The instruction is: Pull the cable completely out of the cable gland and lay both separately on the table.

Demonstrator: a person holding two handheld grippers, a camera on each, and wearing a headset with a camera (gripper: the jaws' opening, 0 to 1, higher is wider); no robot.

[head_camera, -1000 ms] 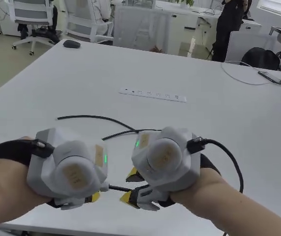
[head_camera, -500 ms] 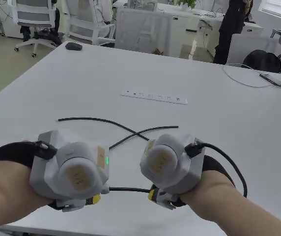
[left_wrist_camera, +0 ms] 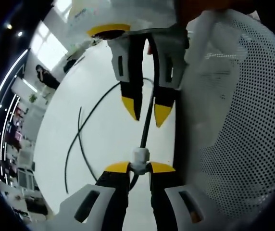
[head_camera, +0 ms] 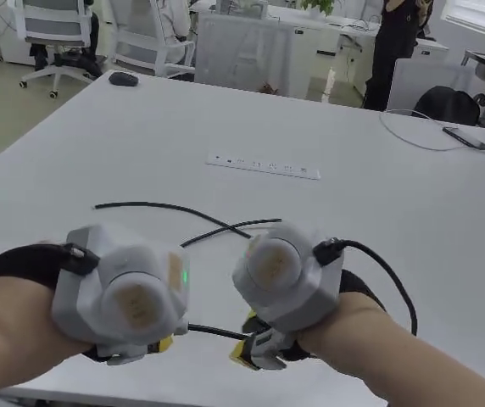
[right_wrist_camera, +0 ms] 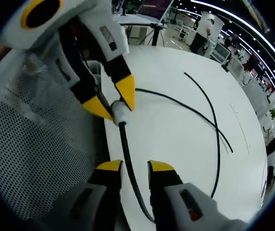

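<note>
Left gripper (left_wrist_camera: 140,168) is clamped on the small white plastic cable gland (left_wrist_camera: 140,158), held just above the near edge of the large white table (head_camera: 353,212). Thin black cable (right_wrist_camera: 126,144) runs out of the gland straight to the right gripper (right_wrist_camera: 135,167) and passes between its yellow-tipped jaws. Those jaws are narrow but not closed. A gap shows beside the cable in the right gripper view, so there is no grip on it right now. The grippers face each other tip to tip, close together.

Change: a second ago the right jaws were spread wide at the cable. Half a second ago the right gripper sat further from the left one, with a longer bare stretch of cable between them. Now that stretch is shorter, and the right gripper is back in near the gland with jaws loose round the cable. The left gripper has kept hold of the gland throughout.

This reads as a re-grip between pulls. The cable is not out yet: a dark strand shows behind the gland between the left jaws. The rest lies in two long crossing strands on the table, from the near edge toward the centre. Nothing is laid down separately yet. Likely next: close the right jaws near the gland and pull away again. How much length is left to draw through, cannot tell.
</note>
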